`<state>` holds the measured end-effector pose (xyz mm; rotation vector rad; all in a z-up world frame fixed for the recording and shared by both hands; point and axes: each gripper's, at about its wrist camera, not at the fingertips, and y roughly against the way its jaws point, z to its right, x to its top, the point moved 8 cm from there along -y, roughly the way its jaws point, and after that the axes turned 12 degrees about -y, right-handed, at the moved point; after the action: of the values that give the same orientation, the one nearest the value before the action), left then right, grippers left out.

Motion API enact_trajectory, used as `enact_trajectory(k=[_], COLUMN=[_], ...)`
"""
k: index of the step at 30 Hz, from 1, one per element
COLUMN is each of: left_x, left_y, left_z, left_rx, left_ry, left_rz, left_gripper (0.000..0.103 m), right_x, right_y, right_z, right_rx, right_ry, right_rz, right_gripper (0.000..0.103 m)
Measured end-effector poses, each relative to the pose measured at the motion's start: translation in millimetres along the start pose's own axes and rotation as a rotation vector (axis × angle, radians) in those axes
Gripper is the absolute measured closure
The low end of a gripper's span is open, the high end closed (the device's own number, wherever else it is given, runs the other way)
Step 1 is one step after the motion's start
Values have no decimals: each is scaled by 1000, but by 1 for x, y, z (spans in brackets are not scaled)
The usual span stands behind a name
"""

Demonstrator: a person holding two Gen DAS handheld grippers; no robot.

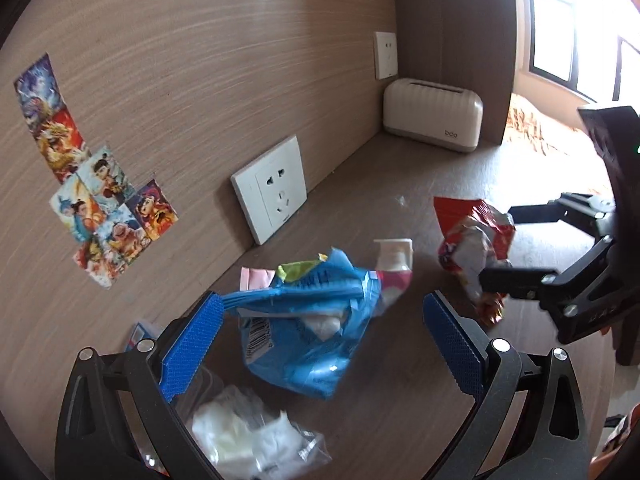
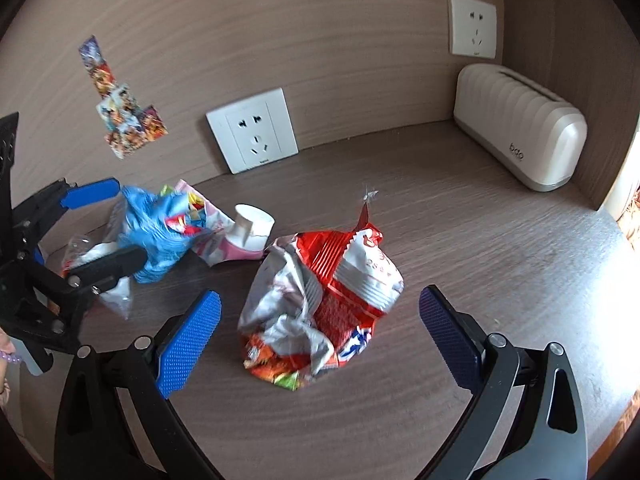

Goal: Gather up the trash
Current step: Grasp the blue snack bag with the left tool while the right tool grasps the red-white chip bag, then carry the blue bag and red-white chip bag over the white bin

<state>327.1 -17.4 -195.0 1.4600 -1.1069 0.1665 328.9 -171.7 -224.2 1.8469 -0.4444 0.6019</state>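
Trash pickup on the brown wood-grain desk [image 2: 460, 240] is caught at the reach-in stage, nothing gripped yet.

Both claws are seen spread wide: the left gripper [image 1: 320, 344] is angled down over the crumpled blue plastic wrapper [image 1: 308, 328], which sits between its blue-padded fingers [image 1: 192, 344] without being pinched, close to the back wall by the white wall socket [image 1: 272, 192]. The right gripper [image 2: 320, 340] is held low and level around the crumpled red and white snack bag [image 2: 320, 300], lying mid-desk, also unclamped. A pink tube with a white cap [image 2: 248, 232] and a clear bag of white tissue [image 1: 248, 436] are left lying nearby. Next move, probably: jaws squeezed shut on each wrapper, a bit lower first so the floppy foil is actually caught and doesn't slip out.
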Motion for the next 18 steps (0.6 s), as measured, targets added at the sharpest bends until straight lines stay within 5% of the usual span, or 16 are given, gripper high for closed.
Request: enact_trajectory(k=[6,8,11,18], left_x=[-3,-6,-11,1], left_y=[-19,-25,-34,-26], left_z=[-8,-8,-6,8], left_rx=[-26,-63,-112,-148], left_ry=[24,56,93,66], left_rz=[-14,-25,-39,16], left_gripper=[6,22,46,50], right_x=[4,2,2,-1], right_y=[-31,-38,-37,-14], right_z=[4,4,0,-5], right_rx=[-48,-56,-43,-42], right_ry=[-27,-26,-15,-13], right_rz=[-45,-59,-51,-46], right_gripper=[4,4,20,25])
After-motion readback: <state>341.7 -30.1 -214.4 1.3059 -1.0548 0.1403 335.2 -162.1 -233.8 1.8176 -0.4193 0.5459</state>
